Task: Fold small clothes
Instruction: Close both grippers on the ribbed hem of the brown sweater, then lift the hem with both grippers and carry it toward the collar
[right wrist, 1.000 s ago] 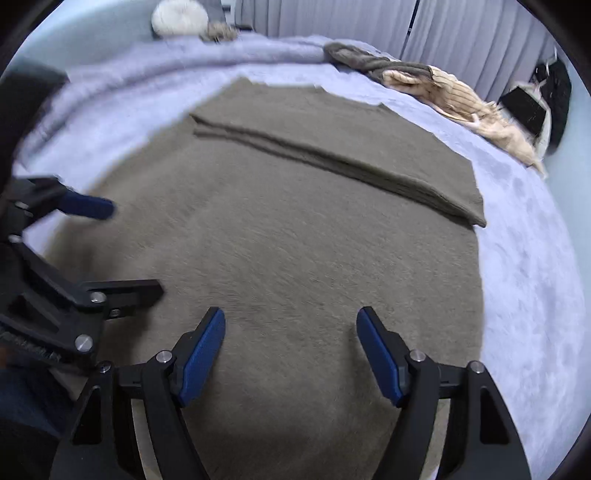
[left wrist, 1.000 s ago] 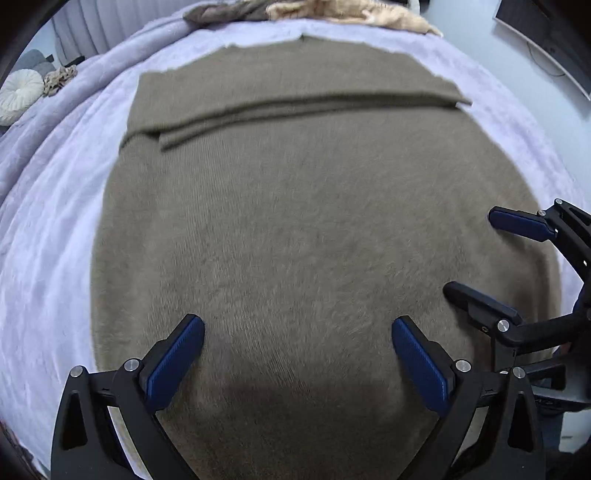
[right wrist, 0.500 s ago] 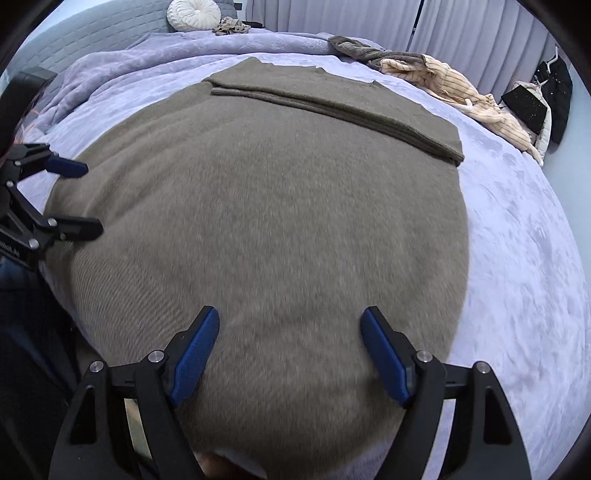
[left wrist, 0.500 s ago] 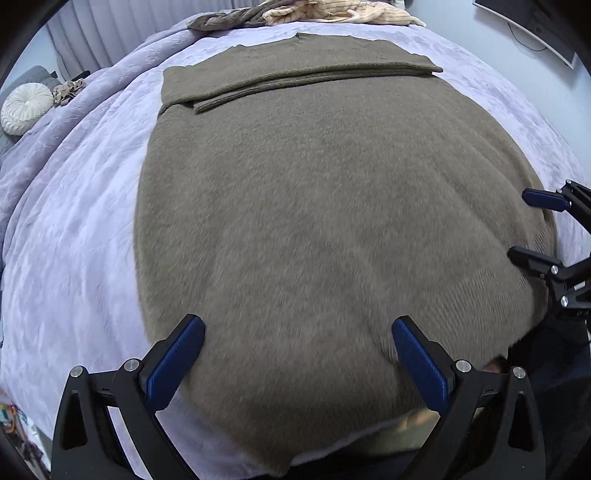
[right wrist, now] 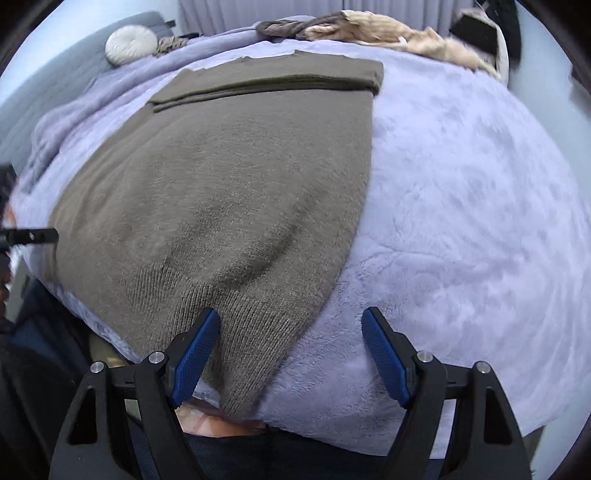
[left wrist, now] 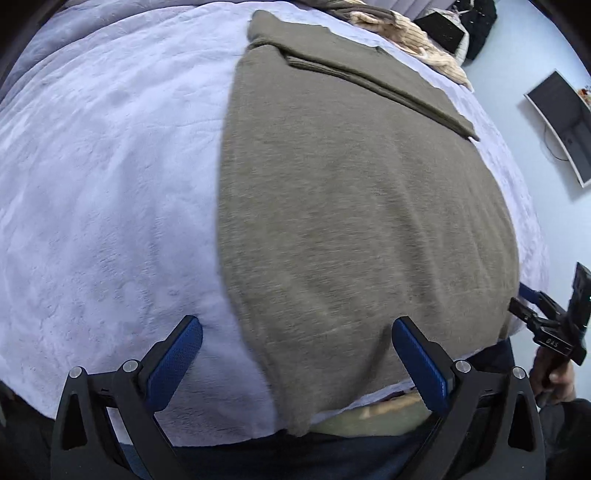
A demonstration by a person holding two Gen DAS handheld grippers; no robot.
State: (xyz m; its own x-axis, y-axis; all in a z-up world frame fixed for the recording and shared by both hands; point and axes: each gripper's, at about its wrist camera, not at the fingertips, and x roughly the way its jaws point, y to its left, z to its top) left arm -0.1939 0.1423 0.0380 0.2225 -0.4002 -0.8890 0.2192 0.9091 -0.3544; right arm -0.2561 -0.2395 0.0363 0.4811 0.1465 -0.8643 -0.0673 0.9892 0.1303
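Left gripper point(left wrist: 297, 354): jaws spread wide, blue pads bare, nothing between them pressed or held. Its left finger hangs over the lilac blanket point(left wrist: 110, 206); its right finger hangs over the near part of the olive-brown sweater point(left wrist: 362, 221). The sweater's left edge and bottom-left corner run down between the two fingers at lower centre of the frame.

Right gripper point(right wrist: 291, 356): jaws also wide apart, gripping nothing. Its left pad sits at the ribbed hem of the sweater point(right wrist: 221, 206), though contact cannot be told; its right finger is over bare blanket point(right wrist: 461, 206). The sweater's bottom-right corner drapes down between the fingers, over the bed's near edge.

Both grippers point steeply down at the bed. In the left view, the right gripper shows small at the right edge, with a hand point(left wrist: 557, 380) under it.

The sweater lies flat, filling mid-frame in both views, with a folded band across its far end. Beyond it, upper frame: a beige ribbed garment point(right wrist: 399, 37) beside a dark garment point(right wrist: 284, 27); a round white cushion point(right wrist: 129, 44) at upper left of the right view.
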